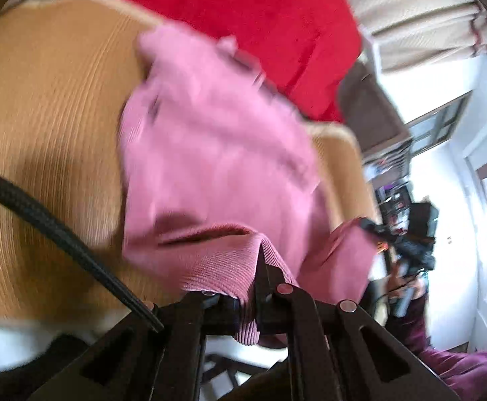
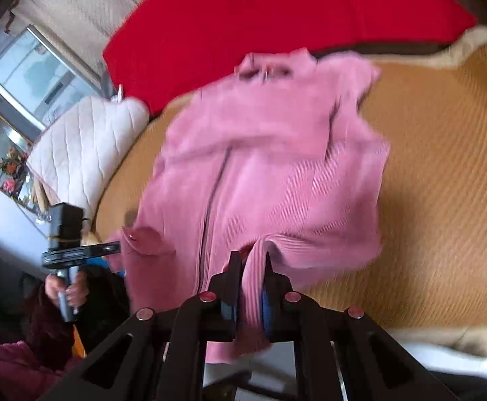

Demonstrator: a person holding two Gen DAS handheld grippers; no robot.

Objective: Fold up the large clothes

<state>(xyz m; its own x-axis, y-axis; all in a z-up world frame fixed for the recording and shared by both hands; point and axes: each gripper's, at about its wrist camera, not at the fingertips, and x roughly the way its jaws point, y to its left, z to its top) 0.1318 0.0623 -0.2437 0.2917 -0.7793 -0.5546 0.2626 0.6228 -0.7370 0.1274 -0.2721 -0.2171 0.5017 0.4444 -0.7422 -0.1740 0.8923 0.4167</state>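
The pink ribbed cardigan (image 2: 270, 167) hangs blurred above the tan woven mat (image 2: 444, 173), its collar toward the mat's far edge, by the red blanket (image 2: 277, 10). Its near hem rises into both tools: the right hand-held gripper (image 2: 248, 267) is pressed together on a fold of hem, and the left hand-held gripper (image 1: 260, 267) pinches another stretch. A white quilted cushion (image 2: 86, 147) lies off the mat's left edge.

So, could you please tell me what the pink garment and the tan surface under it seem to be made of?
The pink garment looks like soft ribbed knit, matte: fine parallel ridges show near the hem. The tan surface looks like a woven mat, perhaps bamboo or rattan, given its fine ridged lines, though blur leaves that open.
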